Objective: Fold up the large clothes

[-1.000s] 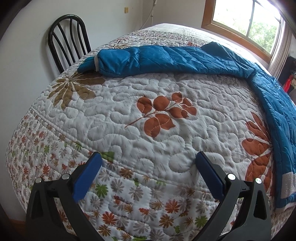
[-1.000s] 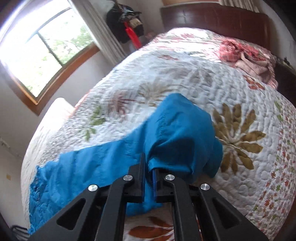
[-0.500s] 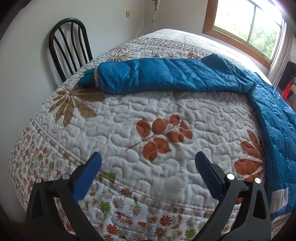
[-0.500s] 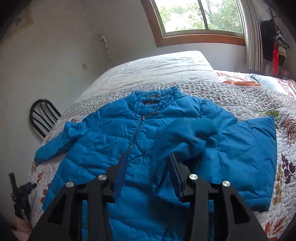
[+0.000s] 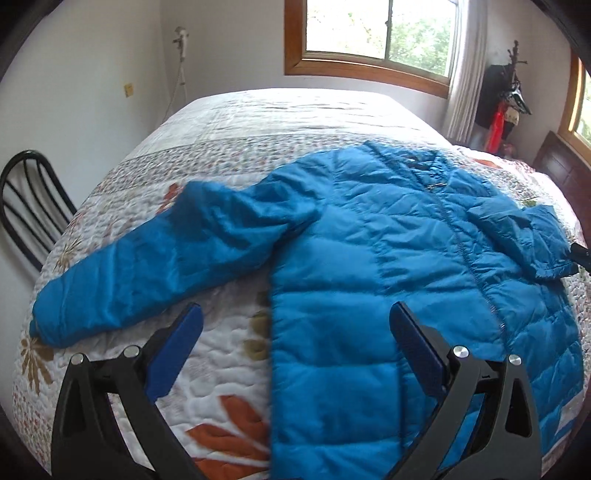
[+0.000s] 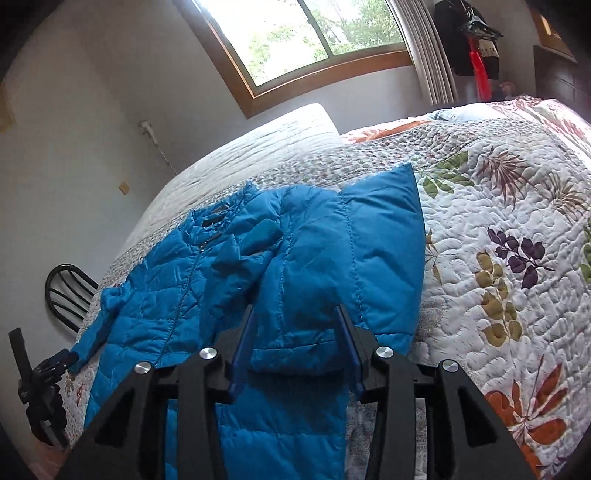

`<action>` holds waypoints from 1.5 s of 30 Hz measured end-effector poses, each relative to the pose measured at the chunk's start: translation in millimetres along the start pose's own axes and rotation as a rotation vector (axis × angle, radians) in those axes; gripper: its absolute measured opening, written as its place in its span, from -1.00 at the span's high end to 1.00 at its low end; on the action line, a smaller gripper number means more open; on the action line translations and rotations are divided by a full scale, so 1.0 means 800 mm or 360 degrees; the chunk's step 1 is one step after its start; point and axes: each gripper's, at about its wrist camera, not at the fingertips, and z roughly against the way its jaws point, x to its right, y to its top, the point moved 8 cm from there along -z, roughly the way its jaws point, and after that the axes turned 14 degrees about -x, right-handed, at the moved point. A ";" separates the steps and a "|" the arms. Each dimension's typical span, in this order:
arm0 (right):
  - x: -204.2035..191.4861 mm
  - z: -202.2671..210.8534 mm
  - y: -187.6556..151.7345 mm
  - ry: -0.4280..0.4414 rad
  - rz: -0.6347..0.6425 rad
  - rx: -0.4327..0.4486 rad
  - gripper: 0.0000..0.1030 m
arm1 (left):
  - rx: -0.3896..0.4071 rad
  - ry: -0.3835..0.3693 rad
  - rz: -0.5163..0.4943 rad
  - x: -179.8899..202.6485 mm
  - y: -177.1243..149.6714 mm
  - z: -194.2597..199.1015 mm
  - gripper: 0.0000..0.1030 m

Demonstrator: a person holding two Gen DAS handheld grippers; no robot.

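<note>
A blue quilted jacket (image 5: 399, 258) lies front up on the floral quilted bed (image 5: 229, 362). Its left sleeve (image 5: 159, 266) stretches out to the left. Its other sleeve (image 6: 340, 266) is folded over the body. My left gripper (image 5: 295, 347) is open and empty, held above the jacket's left side near the hem. My right gripper (image 6: 295, 347) is open and empty, just above the folded sleeve. The jacket's zipper (image 6: 186, 284) runs down the middle in the right wrist view.
A black chair (image 5: 29, 206) stands at the bed's left side. A window (image 5: 373, 33) is on the far wall. Clothes hang on a rack (image 5: 502, 99) at the far right. A dark headboard (image 5: 565, 166) is at the right.
My right gripper has let go of the right sleeve, which now lies folded across the jacket, and has opened wider. My left gripper has swung right from bare quilt to over the jacket.
</note>
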 end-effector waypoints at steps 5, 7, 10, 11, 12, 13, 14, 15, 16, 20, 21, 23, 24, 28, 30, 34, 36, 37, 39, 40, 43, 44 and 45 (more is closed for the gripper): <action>0.035 0.001 0.008 -0.0213 -0.0152 -0.0016 0.14 | 0.0003 -0.0071 -0.0205 0.116 0.033 -0.013 -0.94; 0.044 -0.009 0.009 -0.0206 -0.0174 -0.0052 0.14 | -0.0019 -0.0121 -0.0282 0.160 0.039 -0.021 -0.94; 0.050 -0.027 0.008 -0.0224 -0.0182 -0.0101 0.14 | -0.0034 -0.0172 -0.0366 0.213 0.045 -0.033 -0.94; 0.051 -0.031 0.008 -0.0220 -0.0180 -0.0112 0.14 | -0.0049 -0.0188 -0.0397 0.228 0.046 -0.039 -0.94; 0.051 -0.035 0.008 -0.0224 -0.0177 -0.0119 0.14 | -0.0065 -0.0199 -0.0423 0.243 0.047 -0.045 -0.94; 0.051 -0.039 0.009 -0.0226 -0.0176 -0.0127 0.14 | -0.0076 -0.0206 -0.0442 0.255 0.048 -0.051 -0.94; 0.052 -0.042 0.008 -0.0221 -0.0181 -0.0136 0.14 | -0.0085 -0.0220 -0.0454 0.266 0.050 -0.057 -0.94; 0.053 -0.044 0.008 -0.0211 -0.0189 -0.0144 0.14 | -0.0104 -0.0248 -0.0465 0.275 0.053 -0.063 -0.94; 0.054 -0.046 0.008 -0.0201 -0.0192 -0.0148 0.14 | -0.0129 -0.0279 -0.0472 0.283 0.055 -0.069 -0.94; 0.056 -0.047 0.008 -0.0164 -0.0209 -0.0145 0.14 | -0.0251 -0.0370 -0.0508 0.320 0.066 -0.097 -0.94; 0.056 -0.047 0.008 -0.0162 -0.0206 -0.0144 0.14 | -0.0271 -0.0403 -0.0513 0.328 0.068 -0.103 -0.94; 0.055 -0.046 0.008 -0.0158 -0.0203 -0.0140 0.14 | -0.0286 -0.0424 -0.0524 0.341 0.073 -0.112 -0.94; 0.055 -0.045 0.007 -0.0155 -0.0198 -0.0137 0.14 | -0.0291 -0.0424 -0.0524 0.345 0.076 -0.117 -0.91; 0.052 -0.041 0.007 -0.0118 -0.0190 -0.0124 0.14 | -0.0428 -0.0542 -0.0503 0.355 0.072 -0.135 0.16; 0.050 -0.038 0.007 -0.0102 -0.0189 -0.0117 0.14 | -0.0399 -0.0530 -0.0503 0.350 0.072 -0.134 0.44; 0.038 -0.035 0.007 -0.0054 -0.0155 -0.0117 0.14 | -0.0311 -0.0520 -0.0494 0.329 0.073 -0.116 0.69; 0.026 -0.033 0.007 -0.0005 -0.0118 -0.0121 0.15 | -0.0278 -0.0504 -0.0472 0.312 0.075 -0.106 0.71; 0.018 -0.033 0.008 0.0030 -0.0102 -0.0127 0.15 | -0.0262 -0.0495 -0.0459 0.300 0.075 -0.101 0.72; 0.001 -0.037 0.010 0.0079 -0.0056 -0.0163 0.16 | -0.0236 -0.0480 -0.0430 0.279 0.077 -0.093 0.72; -0.009 -0.042 0.013 0.0093 -0.0030 -0.0187 0.16 | -0.0219 -0.0464 -0.0411 0.266 0.078 -0.089 0.72; -0.037 -0.067 0.019 0.0124 0.0035 -0.0278 0.21 | -0.0176 -0.0415 -0.0346 0.225 0.083 -0.084 0.72; -0.044 -0.078 0.020 0.0127 0.0054 -0.0314 0.21 | -0.0169 -0.0402 -0.0320 0.210 0.085 -0.084 0.72; -0.051 -0.090 0.019 0.0133 0.0068 -0.0348 0.23 | -0.0164 -0.0393 -0.0294 0.195 0.086 -0.085 0.72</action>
